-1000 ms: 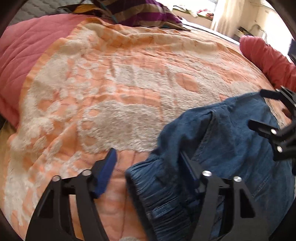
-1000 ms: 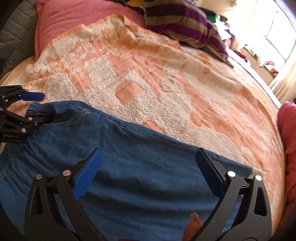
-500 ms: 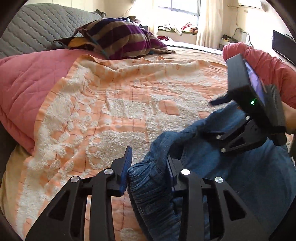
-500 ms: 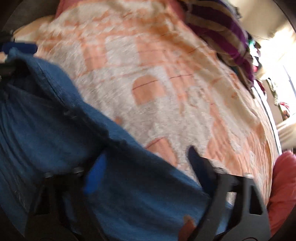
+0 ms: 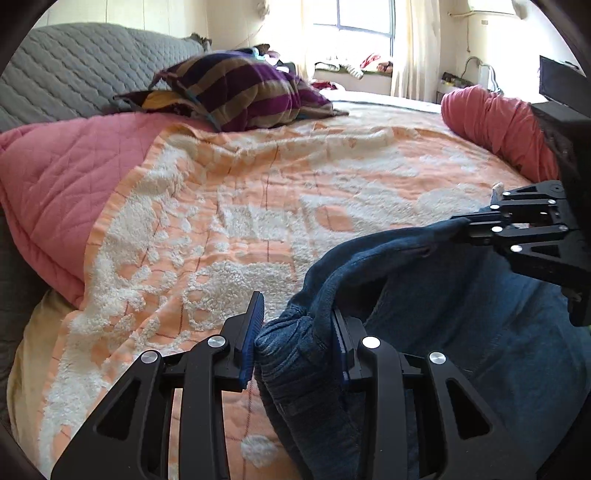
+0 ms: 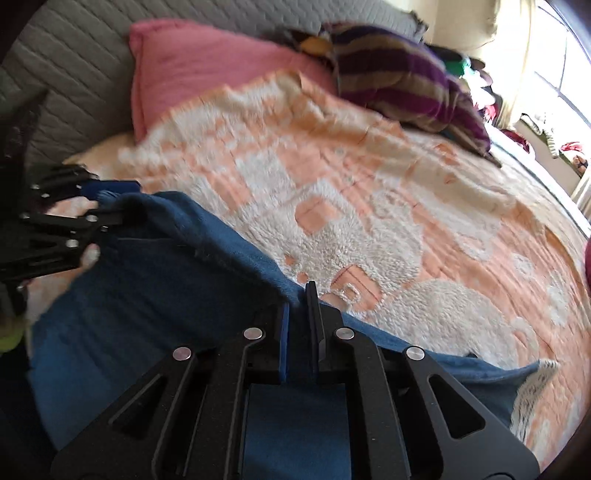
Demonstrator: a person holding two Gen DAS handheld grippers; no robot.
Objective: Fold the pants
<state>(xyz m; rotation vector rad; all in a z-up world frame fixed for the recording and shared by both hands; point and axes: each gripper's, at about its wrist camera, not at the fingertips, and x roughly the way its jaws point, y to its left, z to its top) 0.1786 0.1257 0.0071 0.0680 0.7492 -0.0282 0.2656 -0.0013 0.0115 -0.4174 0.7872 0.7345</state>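
Observation:
Blue denim pants (image 5: 461, 332) lie on an orange and white blanket (image 5: 258, 206) on the bed. My left gripper (image 5: 295, 332) is shut on the bunched elastic waistband and holds it off the blanket. My right gripper (image 6: 297, 321) is shut on the pants' (image 6: 166, 295) far edge, further along the same side. That edge hangs taut between the two grippers. The right gripper shows in the left wrist view (image 5: 465, 225). The left gripper shows in the right wrist view (image 6: 107, 210).
A pink quilted pillow (image 5: 66, 177) lies at the left. A purple striped cushion (image 5: 240, 92) sits at the head of the bed by the grey headboard (image 5: 74, 70). A rolled pink cover (image 5: 495, 125) lies at the right. A window (image 5: 362, 18) is behind.
Both grippers closed on the pants' edge. They lifted it off the blanket and both views tilted up toward the room.

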